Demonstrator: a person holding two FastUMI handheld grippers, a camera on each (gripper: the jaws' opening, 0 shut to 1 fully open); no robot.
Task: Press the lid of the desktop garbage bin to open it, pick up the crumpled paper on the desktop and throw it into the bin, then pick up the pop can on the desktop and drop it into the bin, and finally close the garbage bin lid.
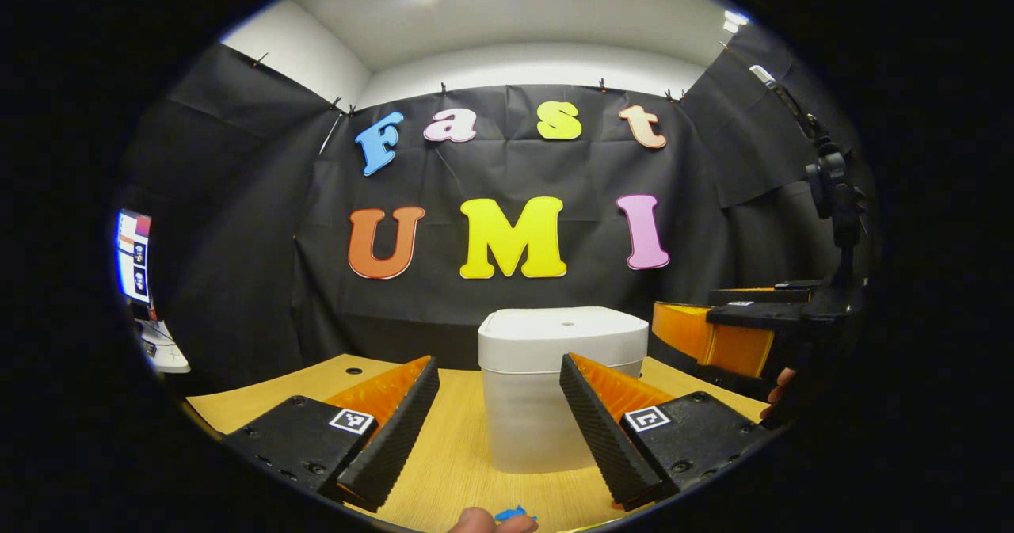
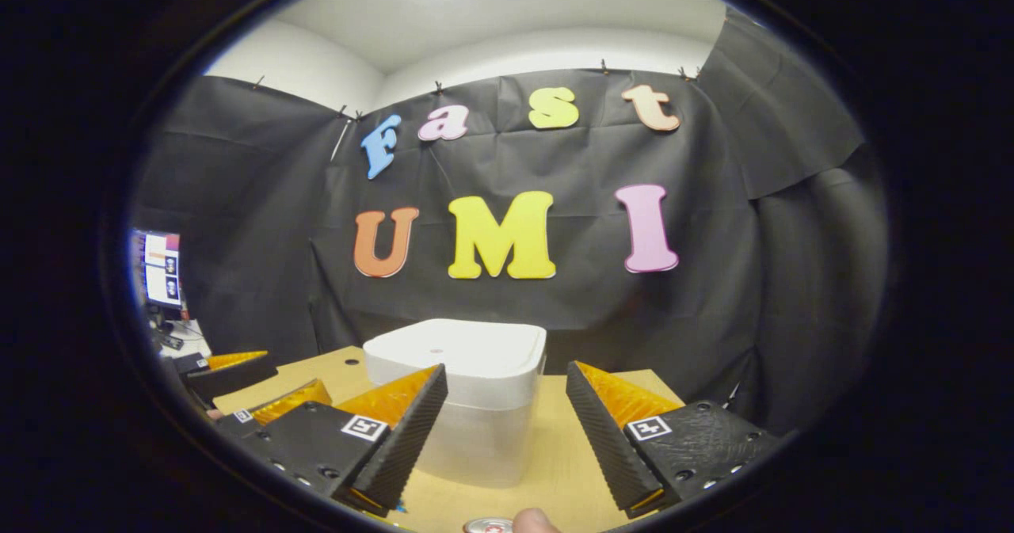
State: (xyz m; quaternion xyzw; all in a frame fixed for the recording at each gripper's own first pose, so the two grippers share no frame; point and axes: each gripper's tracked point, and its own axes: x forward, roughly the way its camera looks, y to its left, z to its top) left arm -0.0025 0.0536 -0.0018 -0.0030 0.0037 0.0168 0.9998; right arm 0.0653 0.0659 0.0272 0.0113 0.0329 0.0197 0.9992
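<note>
Bin (image 1: 561,386) sits on the wooden table (image 1: 444,462), lid down, straight ahead of both our grippers. Our left gripper (image 1: 501,426) and right gripper (image 2: 507,438) both have fingers wide apart, holding nothing. We think either can press the lid. A can top (image 2: 487,526) peeks below.

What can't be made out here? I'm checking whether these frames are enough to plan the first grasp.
- Pop can: right gripper view, cut off by the bottom edge; only its top shows.
- Blue scrap: left gripper view, too small to identify.
- Bin contents: hidden under its closed lid.
</note>
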